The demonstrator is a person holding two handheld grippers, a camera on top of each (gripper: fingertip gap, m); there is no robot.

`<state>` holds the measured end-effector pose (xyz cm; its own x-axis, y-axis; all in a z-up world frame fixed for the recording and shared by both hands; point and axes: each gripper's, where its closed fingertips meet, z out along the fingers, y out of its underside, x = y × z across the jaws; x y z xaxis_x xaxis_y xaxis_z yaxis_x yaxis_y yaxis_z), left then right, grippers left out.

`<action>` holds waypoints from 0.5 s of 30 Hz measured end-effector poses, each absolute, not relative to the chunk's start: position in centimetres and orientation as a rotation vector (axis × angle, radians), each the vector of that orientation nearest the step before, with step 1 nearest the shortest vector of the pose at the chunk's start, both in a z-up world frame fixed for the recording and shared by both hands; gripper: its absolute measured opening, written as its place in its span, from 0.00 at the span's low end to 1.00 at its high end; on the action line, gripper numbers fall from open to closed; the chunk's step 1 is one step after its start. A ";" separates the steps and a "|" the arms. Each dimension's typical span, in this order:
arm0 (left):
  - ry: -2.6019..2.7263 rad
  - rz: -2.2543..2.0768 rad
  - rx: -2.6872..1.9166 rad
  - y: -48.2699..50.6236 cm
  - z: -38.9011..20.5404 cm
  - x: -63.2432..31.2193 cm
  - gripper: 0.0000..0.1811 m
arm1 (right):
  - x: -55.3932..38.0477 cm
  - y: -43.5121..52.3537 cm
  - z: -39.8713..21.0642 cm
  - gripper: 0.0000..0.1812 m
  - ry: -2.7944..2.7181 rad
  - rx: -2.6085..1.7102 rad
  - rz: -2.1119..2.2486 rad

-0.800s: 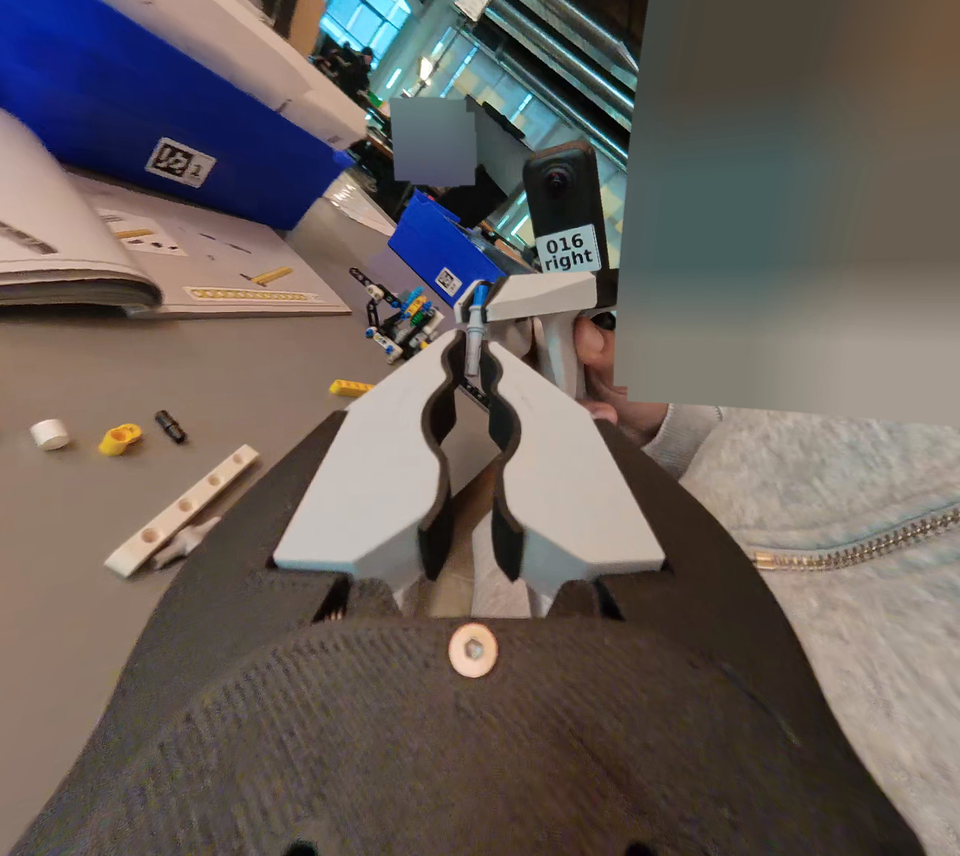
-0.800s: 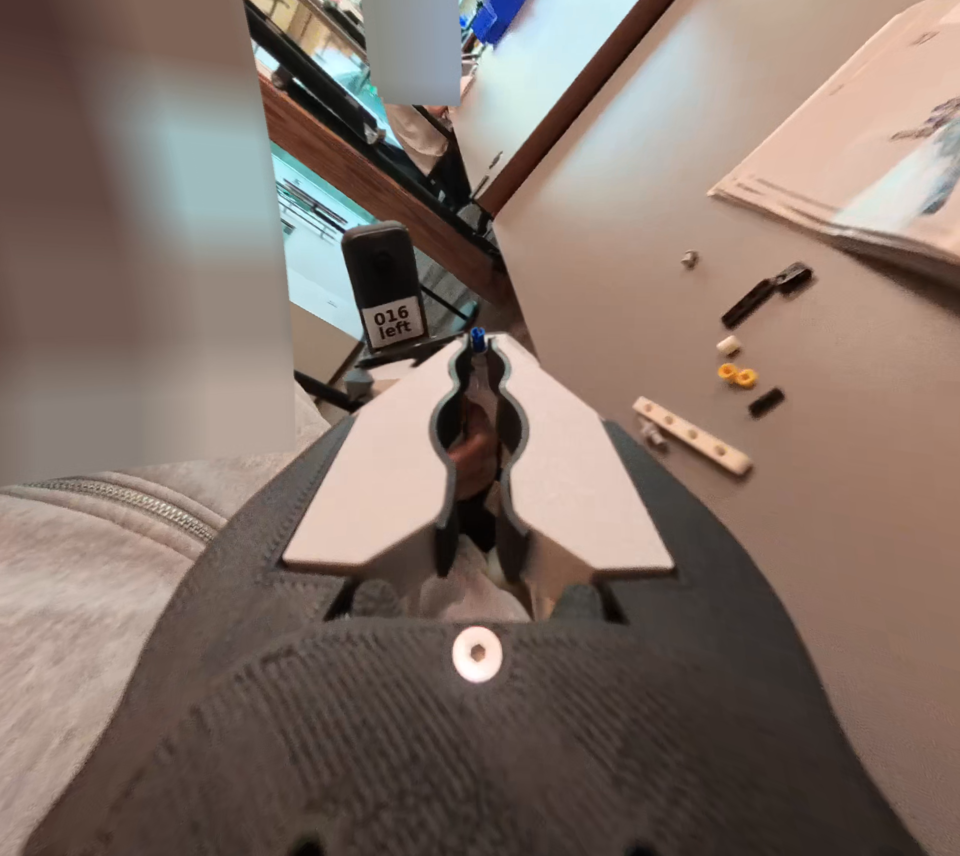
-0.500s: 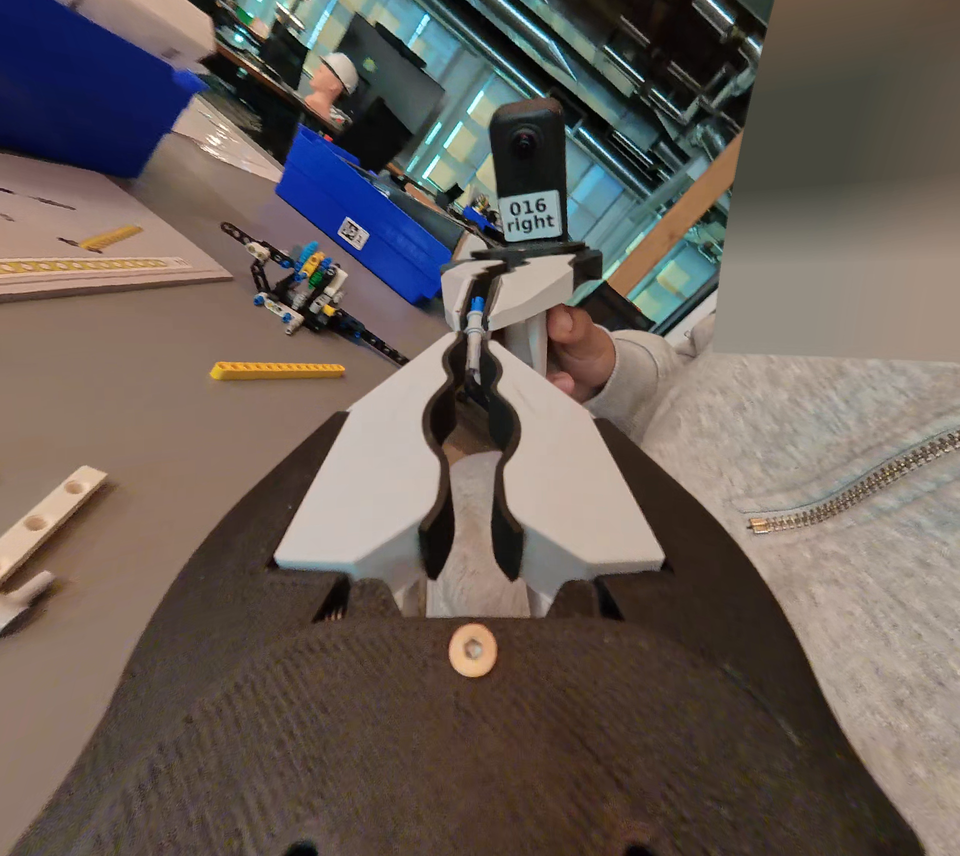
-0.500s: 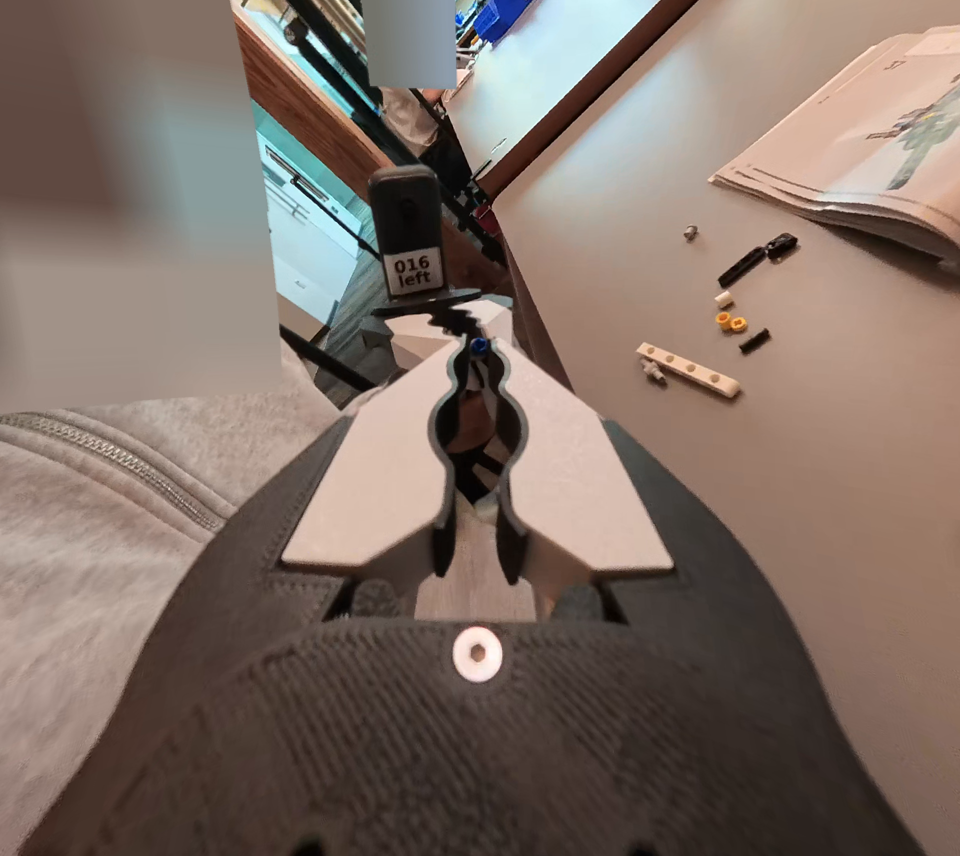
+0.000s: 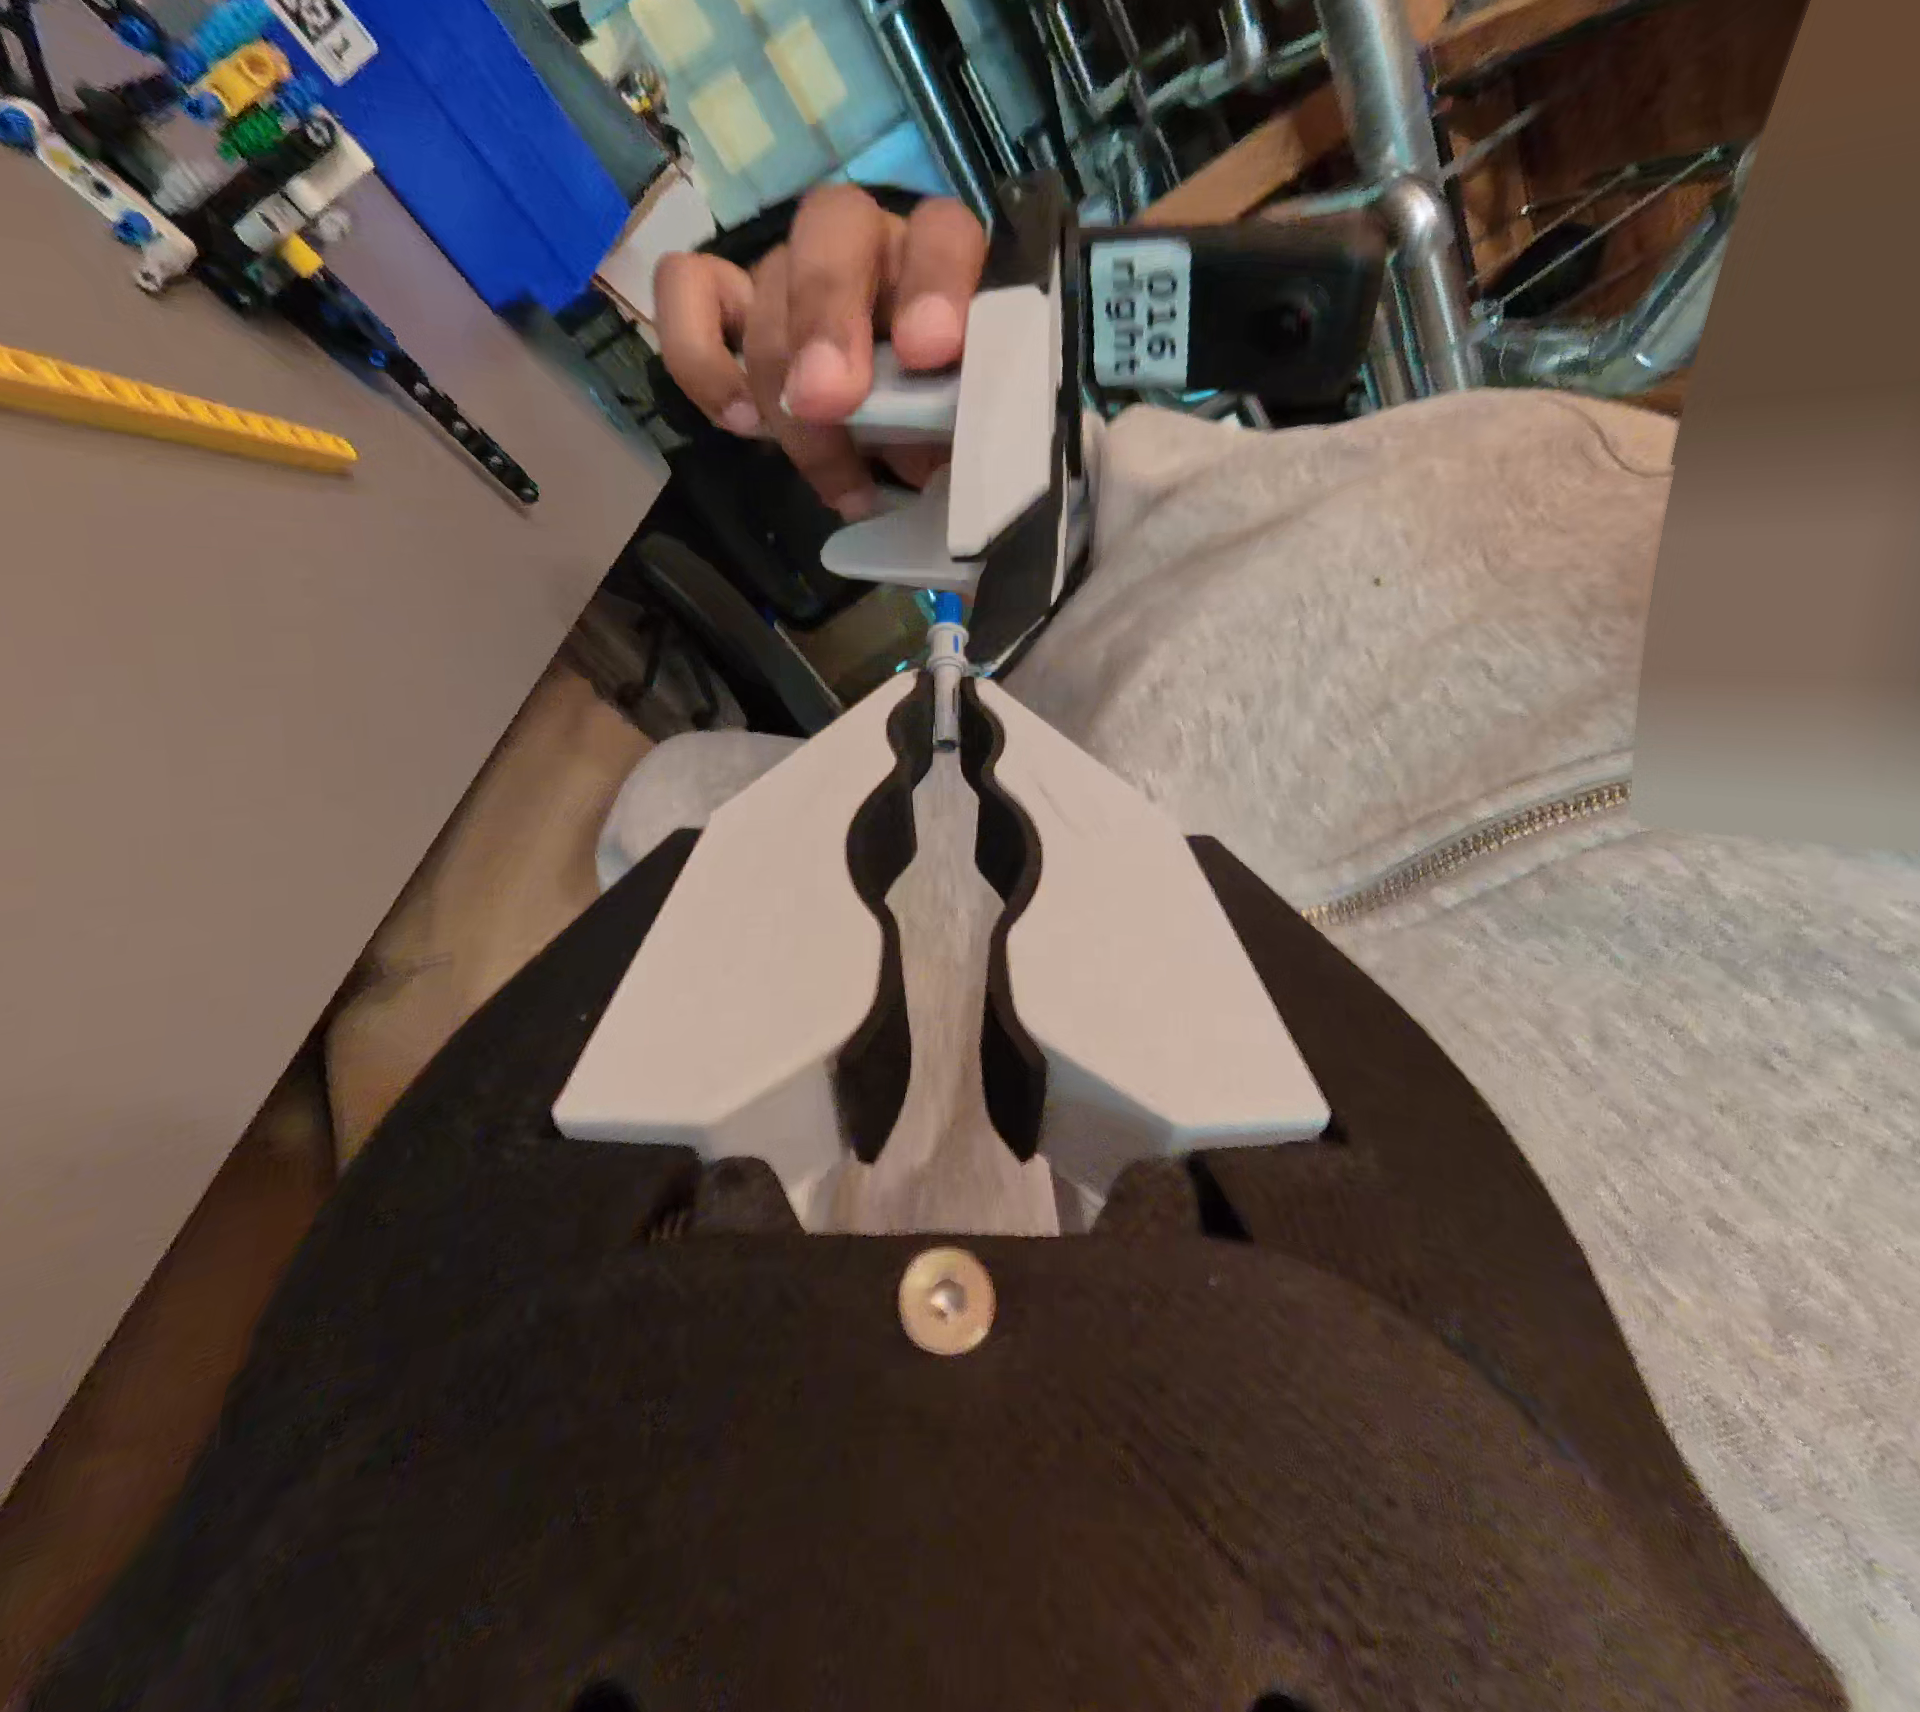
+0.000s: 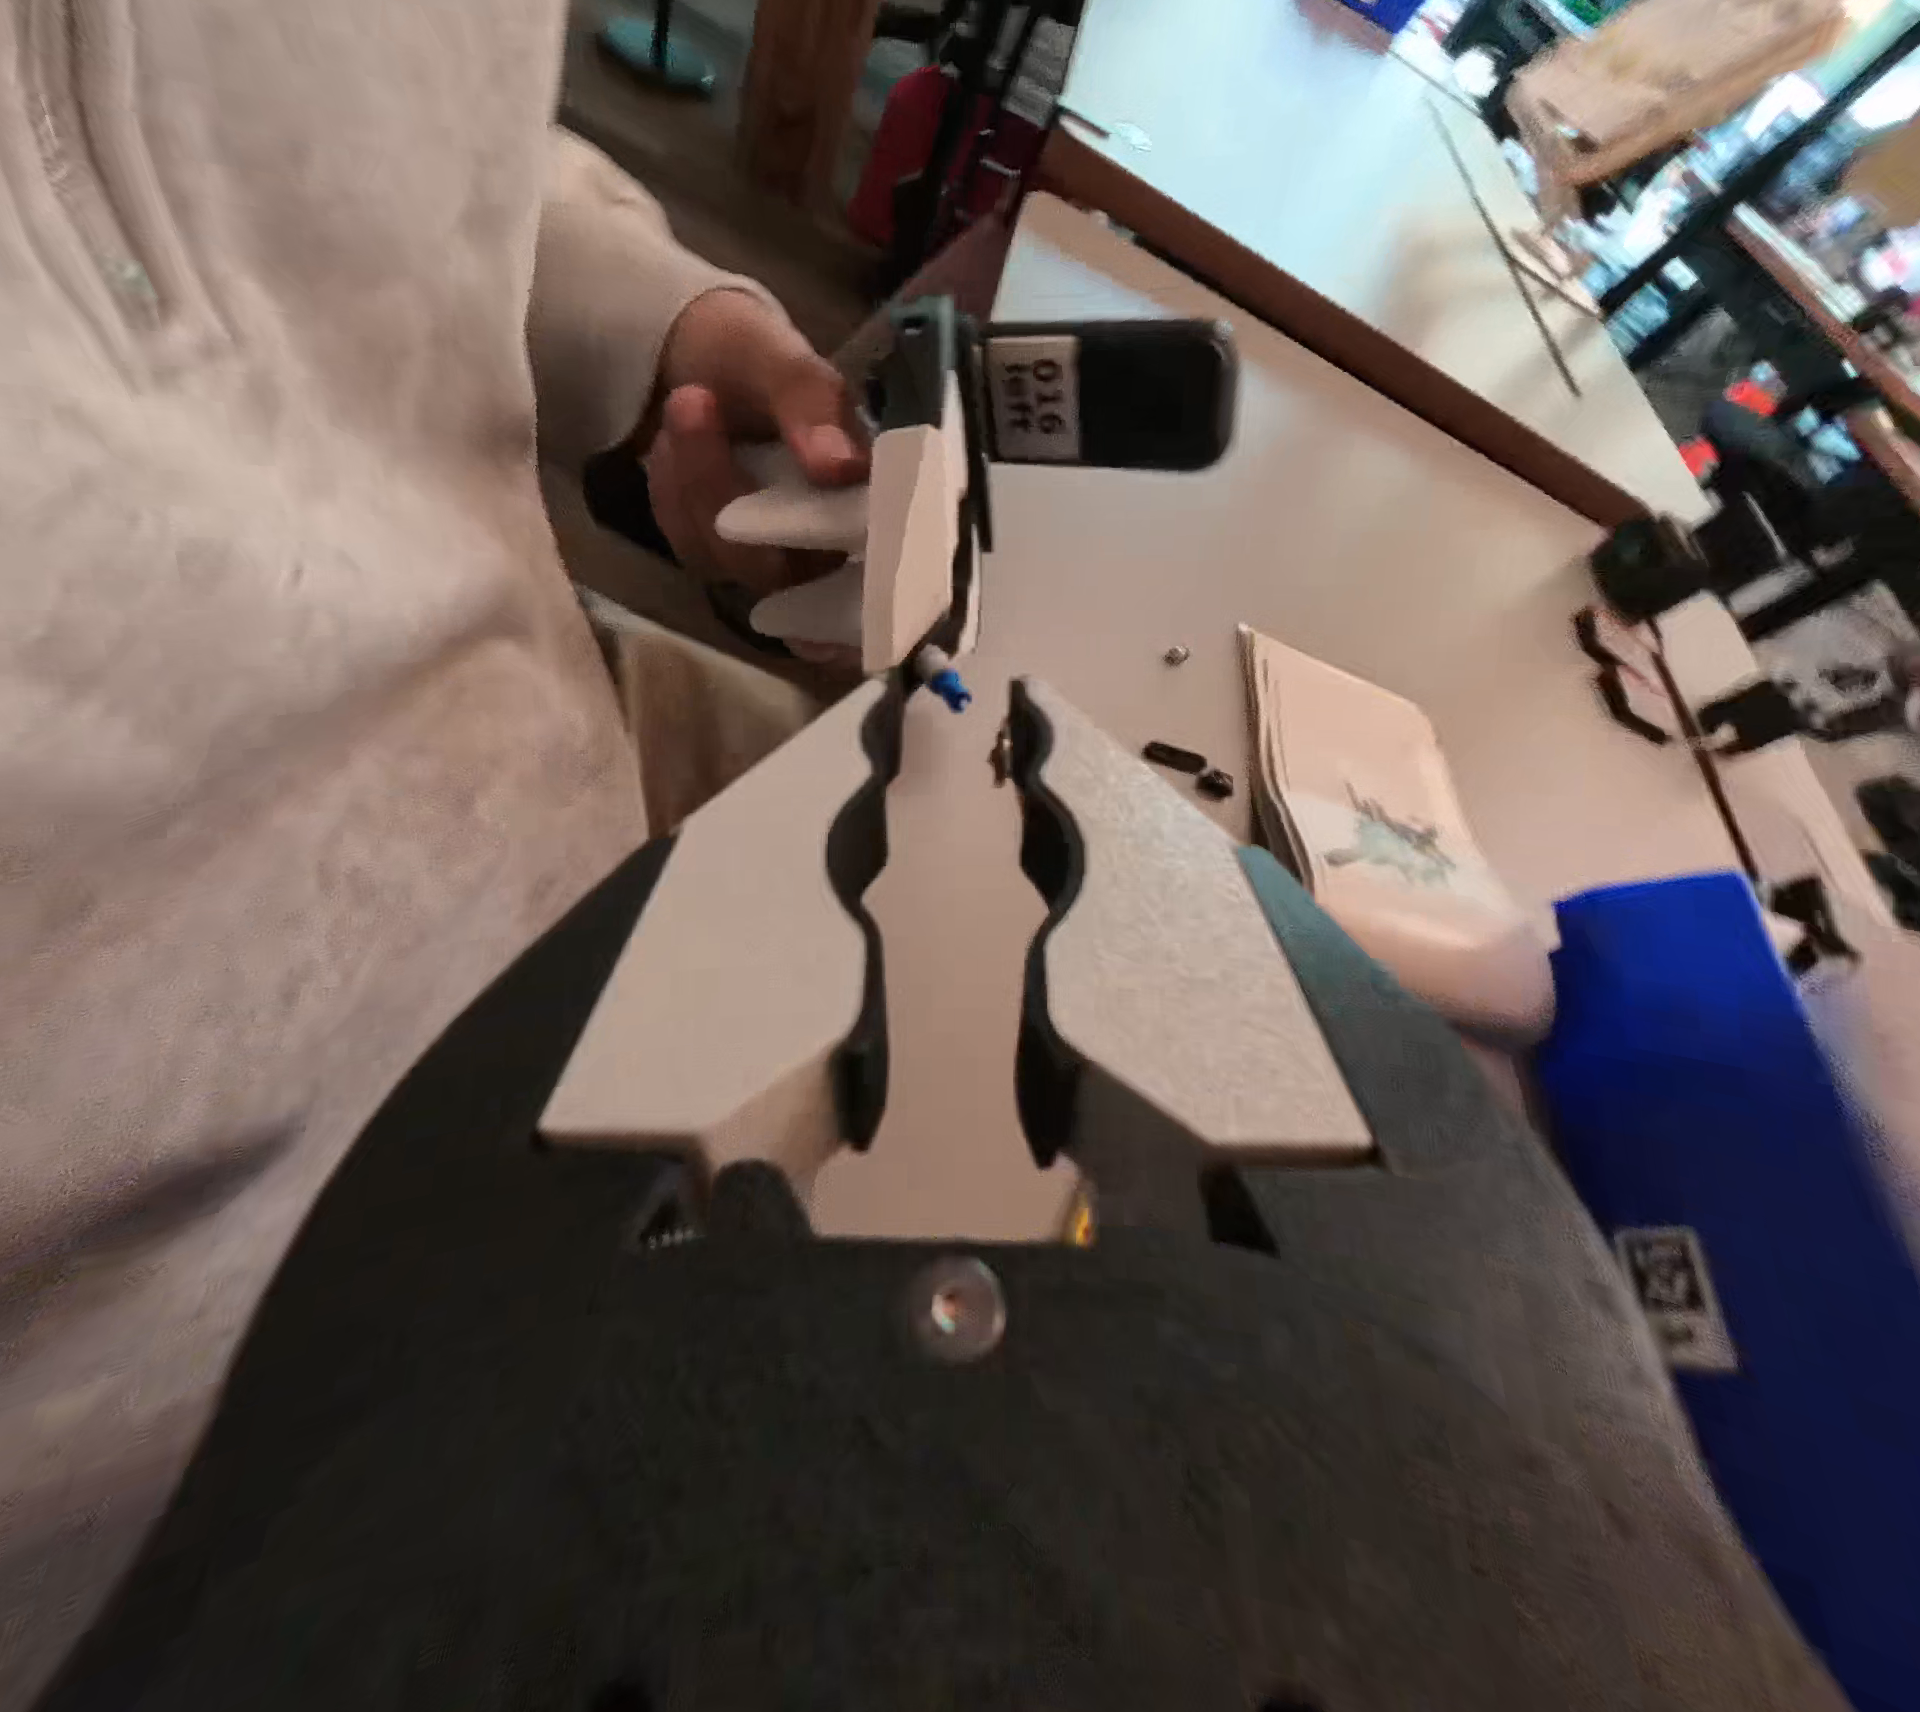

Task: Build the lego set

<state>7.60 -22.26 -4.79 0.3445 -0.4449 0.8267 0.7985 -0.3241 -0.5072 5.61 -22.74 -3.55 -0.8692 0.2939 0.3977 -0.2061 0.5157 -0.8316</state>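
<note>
A small grey pin with a blue end (image 5: 947, 654) is pinched at the tip of my left gripper (image 5: 948, 698), which is shut on it. The pin sticks out forward, blue end outward. My right gripper (image 5: 995, 623) shows side-on just beyond the pin, held by a hand (image 5: 831, 332). In the right wrist view my right gripper (image 6: 951, 706) is open and empty. The left gripper (image 6: 920, 654) sits just past its tips with the pin (image 6: 940, 680) between them. Both grippers are off the table edge, in front of a grey zip sweater (image 5: 1455, 727).
On the grey table (image 5: 260, 727) lie a partly built model (image 5: 208, 135), a yellow beam (image 5: 166, 415) and a black beam (image 5: 447, 415), beside a blue bin (image 5: 416, 52). The right wrist view shows an instruction booklet (image 6: 1351, 789), small black parts (image 6: 1184, 758) and a blue bin (image 6: 1714, 1091). The partly built model (image 5: 208, 135) is about 25 cm from both grippers' fingertips.
My right gripper has opened and let go of the pin, which stays in my left gripper. Both grippers have rolled sideways and swung off the table edge toward the person.
</note>
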 end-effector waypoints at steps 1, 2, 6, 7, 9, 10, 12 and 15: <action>-0.337 -1.311 -1.411 -22.3 -4.8 7.8 0.00 | 5.7 -23.1 -3.8 0.08 -2.285 -0.021 1.334; -0.329 -1.322 -1.413 -22.4 -4.7 7.9 0.00 | 5.8 -23.3 -3.9 0.09 -2.317 -0.004 1.357; -0.311 -1.348 -1.407 -22.5 -4.6 8.2 0.00 | 6.3 -23.5 -4.4 0.10 -2.437 0.030 1.459; -0.304 -1.362 -1.402 -22.6 -4.5 8.3 0.00 | 6.5 -23.5 -4.5 0.09 -2.451 0.046 1.465; -0.288 -1.390 -1.409 -22.7 -4.6 8.7 0.00 | 6.8 -23.5 -4.5 0.08 -2.488 0.064 1.489; -0.276 -1.401 -1.420 -22.7 -4.7 9.0 0.00 | 7.0 -23.6 -4.5 0.08 -2.505 0.072 1.503; -0.251 -1.429 -1.430 -22.8 -4.8 9.6 0.00 | 7.5 -23.7 -4.7 0.08 -2.540 0.118 1.514; -0.220 -1.462 -1.439 -22.9 -4.7 10.3 0.00 | 8.4 -23.8 -4.8 0.08 -2.597 0.155 1.559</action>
<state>10.33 -22.90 -4.74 0.2441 -0.5151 0.8217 0.7337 -0.4559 -0.5038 8.40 -23.84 -4.83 -0.9888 -0.0315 0.1457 -0.1434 0.4679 -0.8721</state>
